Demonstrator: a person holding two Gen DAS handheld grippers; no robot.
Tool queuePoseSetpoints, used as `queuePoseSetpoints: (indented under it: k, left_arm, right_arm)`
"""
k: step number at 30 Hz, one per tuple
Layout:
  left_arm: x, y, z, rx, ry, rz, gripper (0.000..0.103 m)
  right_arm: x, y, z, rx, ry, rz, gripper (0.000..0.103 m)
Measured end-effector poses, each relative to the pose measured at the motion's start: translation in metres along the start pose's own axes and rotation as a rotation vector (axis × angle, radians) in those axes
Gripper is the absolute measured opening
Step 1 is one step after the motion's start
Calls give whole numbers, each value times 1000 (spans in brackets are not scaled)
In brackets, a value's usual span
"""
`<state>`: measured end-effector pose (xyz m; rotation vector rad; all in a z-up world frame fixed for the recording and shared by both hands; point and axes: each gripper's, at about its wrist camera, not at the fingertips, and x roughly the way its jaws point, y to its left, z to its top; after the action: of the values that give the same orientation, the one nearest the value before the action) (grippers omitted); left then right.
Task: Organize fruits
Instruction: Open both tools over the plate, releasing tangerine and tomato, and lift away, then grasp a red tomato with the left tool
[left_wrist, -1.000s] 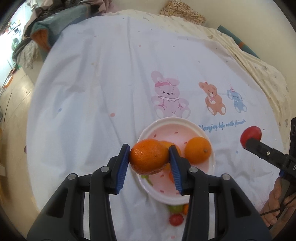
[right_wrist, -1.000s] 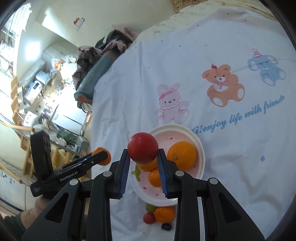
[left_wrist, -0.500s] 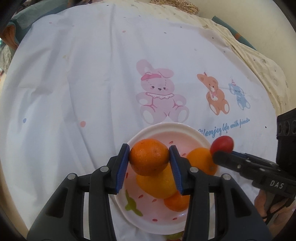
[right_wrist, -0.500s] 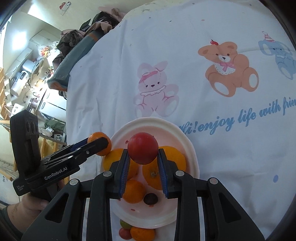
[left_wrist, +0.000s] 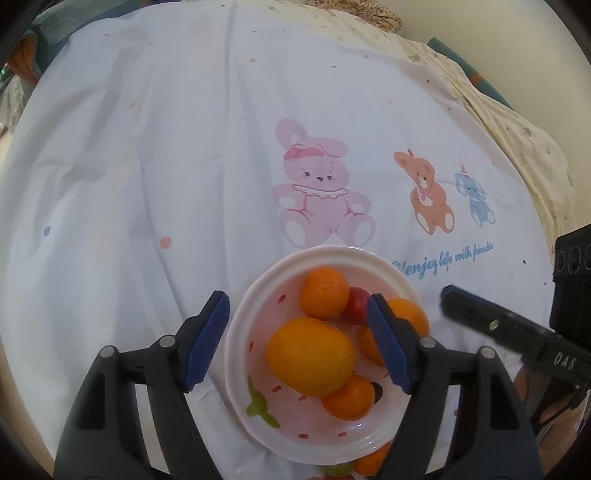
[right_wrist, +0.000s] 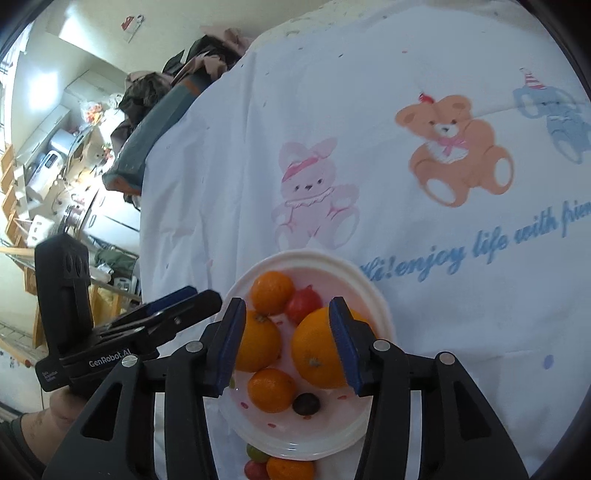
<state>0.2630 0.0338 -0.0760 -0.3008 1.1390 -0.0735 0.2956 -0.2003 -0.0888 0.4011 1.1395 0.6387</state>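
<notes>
A white bowl (left_wrist: 258, 291) (right_wrist: 373, 291) sits on the printed cloth and holds several oranges, a red fruit (left_wrist: 357, 304) (right_wrist: 304, 302) and a dark grape (right_wrist: 306, 403). The small orange (left_wrist: 324, 292) (right_wrist: 272, 291) lies at the bowl's far side beside the red fruit. My left gripper (left_wrist: 297, 341) is open and empty, spread over the bowl above a large orange (left_wrist: 310, 356). My right gripper (right_wrist: 288, 343) is open and empty above the bowl. The right gripper also shows at the right of the left wrist view (left_wrist: 491, 325).
More small fruits, an orange (right_wrist: 290, 469), a red one (right_wrist: 255, 469) and a green one (right_wrist: 256, 452), lie on the cloth just in front of the bowl. The white cloth with bunny and bear prints (left_wrist: 321, 192) covers the table. Clutter and furniture (right_wrist: 74, 147) lie beyond its left edge.
Both grippers have opened. The small orange has dropped from my left gripper and the red fruit from my right gripper; both now lie in the bowl.
</notes>
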Motion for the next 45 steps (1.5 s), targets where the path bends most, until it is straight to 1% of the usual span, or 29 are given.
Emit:
queuePoseSetpoints:
  k: [4,8,16,18,19,21,22,25,27,30,32,34,35,38,41,45]
  left_arm:
    - [-7,10,0,-19,-22,30,73]
    - [-18,12,-2,-17,-57,57,73]
    - [-56,4,-13,0,-133,83,73]
    - [-66,3,-20,-3,-125,101,73]
    - [-70,3,-24,-15,-108,93,73]
    - [-78,2,-33,-16,-93,55,73]
    - [-83,0,-41,0,-89,80,73]
    - [-95,-6,-59,40,-100,123,73]
    - [-102,-8,-70,42,-103,112,73]
    - [-114,-10,-82,30,-119,83,73]
    - [-120,-11,-89,31,-137,77,73]
    - [-125,-12,-95,45,-151,89,73]
    - [-127,-13,-99,58,-160,96,73]
    - [-129,-15,-108,85,-163,116,73]
    - [-127,-19,-116,107,-132,97,73]
    - [-127,-18,-124,84,-124,101,73]
  right_arm:
    - [-12,1,1,-19,-27,-32,52]
    - [-22,8,-2,-40,-51,-51,61]
    - [-45,23,-17,-44,-70,-75,63]
    - [-55,26,-24,-42,-80,-80,65]
    - [-60,27,-29,-42,-84,-80,69]
    - [-72,29,-38,-47,-102,-88,69]
    - [-78,30,-43,-49,-110,-93,69]
    - [-92,34,-59,-55,-124,-110,71]
    - [-99,37,-70,-52,-131,-114,73]
    - [-107,41,-85,-51,-140,-109,73]
    - [-113,44,-94,-55,-162,-148,73]
    - [-120,46,-103,-73,-201,-239,73]
    - [-122,47,-106,-72,-208,-251,73]
    - [-127,43,-115,-42,-203,-243,73]
    - [-127,38,-128,-6,-184,-248,73]
    - [-122,36,-146,8,-144,-279,73]
